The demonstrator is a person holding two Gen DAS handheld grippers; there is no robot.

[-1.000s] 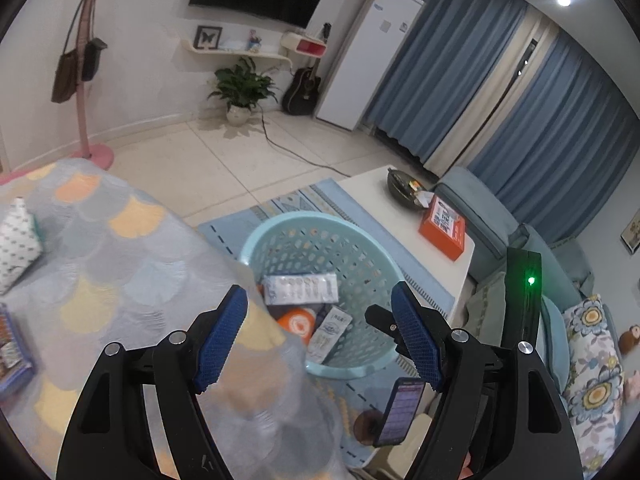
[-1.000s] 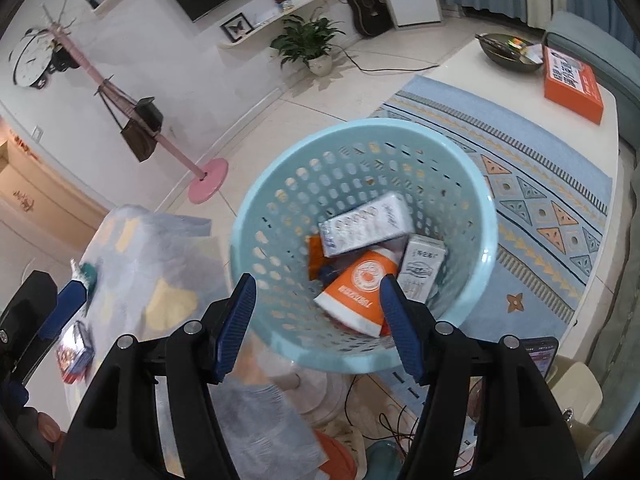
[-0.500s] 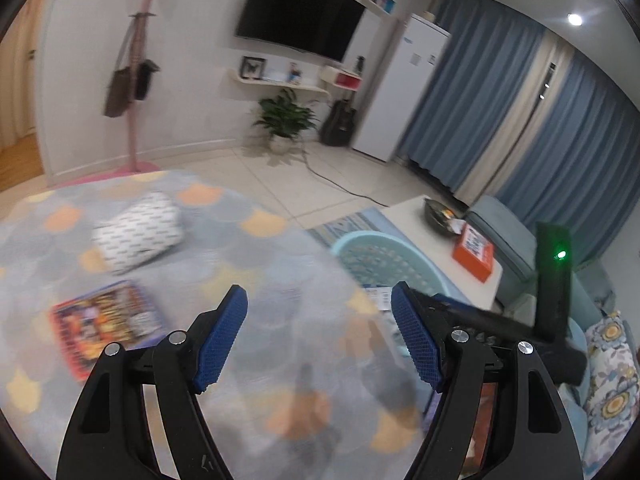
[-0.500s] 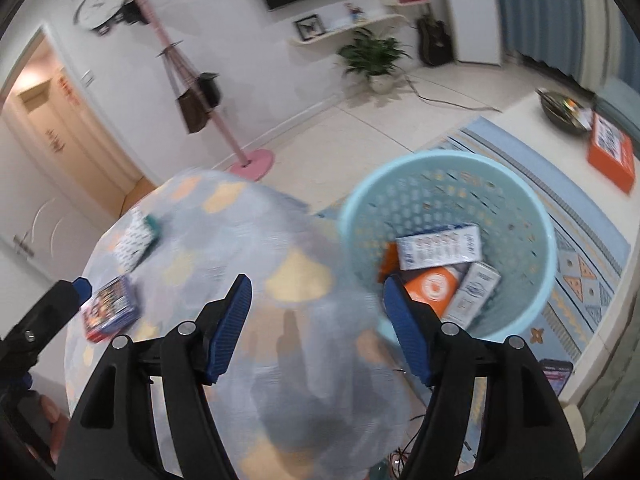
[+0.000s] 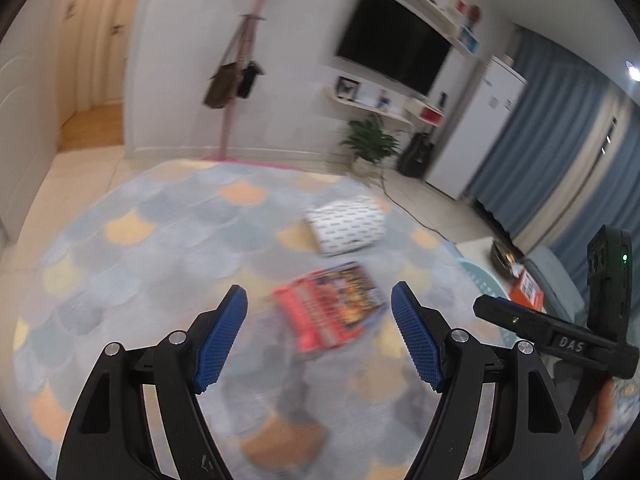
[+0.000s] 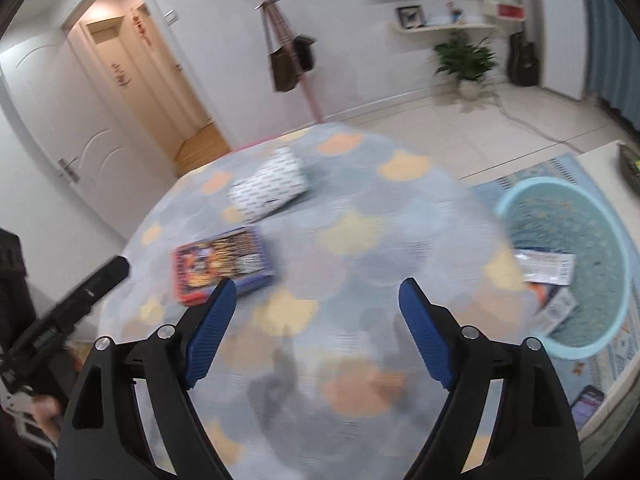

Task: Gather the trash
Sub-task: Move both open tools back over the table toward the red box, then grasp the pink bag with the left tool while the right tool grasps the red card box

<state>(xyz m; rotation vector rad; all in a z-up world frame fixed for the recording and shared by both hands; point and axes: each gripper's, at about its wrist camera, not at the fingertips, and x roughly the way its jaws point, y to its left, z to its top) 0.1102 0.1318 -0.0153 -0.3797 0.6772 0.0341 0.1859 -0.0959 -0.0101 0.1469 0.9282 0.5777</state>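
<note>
Reading anything here is hard: the only clear lettering is "DAS" on the black bar of the right gripper's body at 3 o'clock in the left wrist view; print on the red packet [image 5: 330,309] and the white patterned packet [image 5: 347,226] is too blurred to make out. Both packets lie on the round table [image 5: 160,240] with the scale-pattern cloth, the white one at 12 o'clock of the red one, near but apart. The left gripper [image 5: 319,336] has its jaws wide apart with nothing between them. The right gripper [image 6: 316,330] is opening, also with nothing between its jaws. A second ago both cameras looked down into the light blue basket [image 6: 516,196]; they have since swung over the table, and the basket now sits at 3 o'clock in the right wrist view, with a white wrapper [image 6: 546,266] and other packets inside
</note>
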